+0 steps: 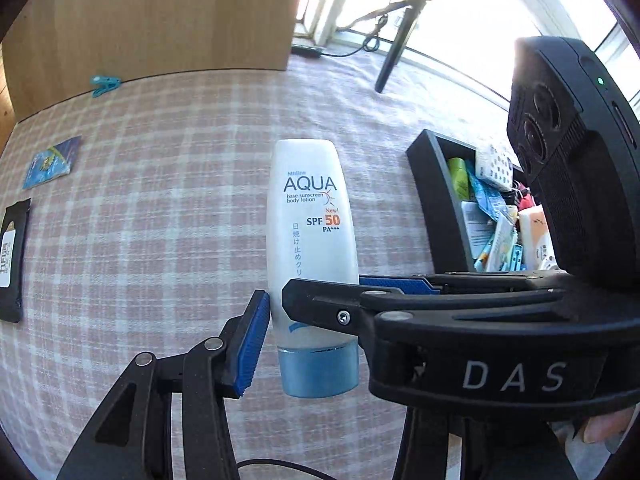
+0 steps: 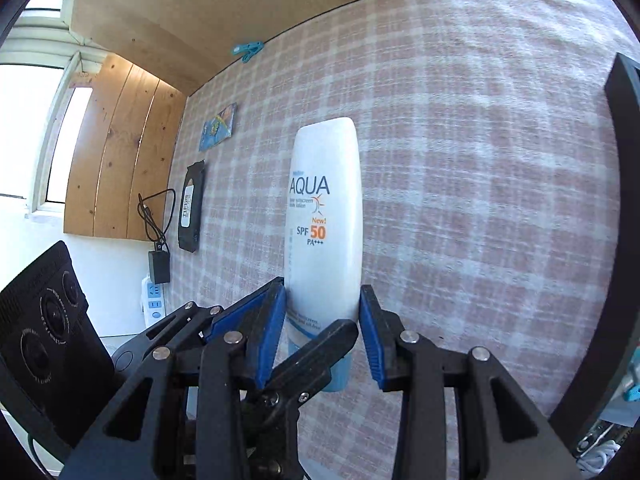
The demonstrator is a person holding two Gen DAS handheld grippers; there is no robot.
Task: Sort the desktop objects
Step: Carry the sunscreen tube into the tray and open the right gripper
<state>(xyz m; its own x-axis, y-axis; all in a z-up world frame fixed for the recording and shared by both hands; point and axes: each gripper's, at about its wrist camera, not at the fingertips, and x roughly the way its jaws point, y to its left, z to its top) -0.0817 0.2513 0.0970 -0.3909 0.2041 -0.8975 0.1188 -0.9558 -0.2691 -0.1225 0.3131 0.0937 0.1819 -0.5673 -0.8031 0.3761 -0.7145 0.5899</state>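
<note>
One sunscreen tube (image 1: 310,216), white with a blue cap (image 1: 318,372) and printed "AQUA SPF 50", was held cap-end toward both cameras above the plaid-covered table (image 1: 180,220). Two tools were present and crossed at right angles around the tube's lower body. The right tool (image 2: 324,320) was clenched on the tube: in the right wrist view its two blue pads (image 2: 276,332) pressed against opposite sides just above the cap. The left tool (image 1: 312,320) had one blue pad (image 1: 252,340) touching the tube's left edge, but its other finger was hidden behind the right tool, so whether it was grasping could not be told. On the table lay one teal clothespin (image 1: 106,85) at the far edge against the wooden panel (image 1: 160,12), one blue sachet (image 1: 52,162) and one black wipes pack (image 1: 14,260), all well apart from the tube. One black tray (image 1: 436,200) stood to the right of the tube, near it but not touching. It held a jumble of small items, among them a green tube (image 1: 458,178), a white dotted pack (image 1: 494,168), a blue sachet (image 1: 486,196) and teal clips (image 1: 514,258); the right tool blocked the rest, so the full count could not be told. One black tripod leg (image 1: 394,52) rested on the table's far side.
</note>
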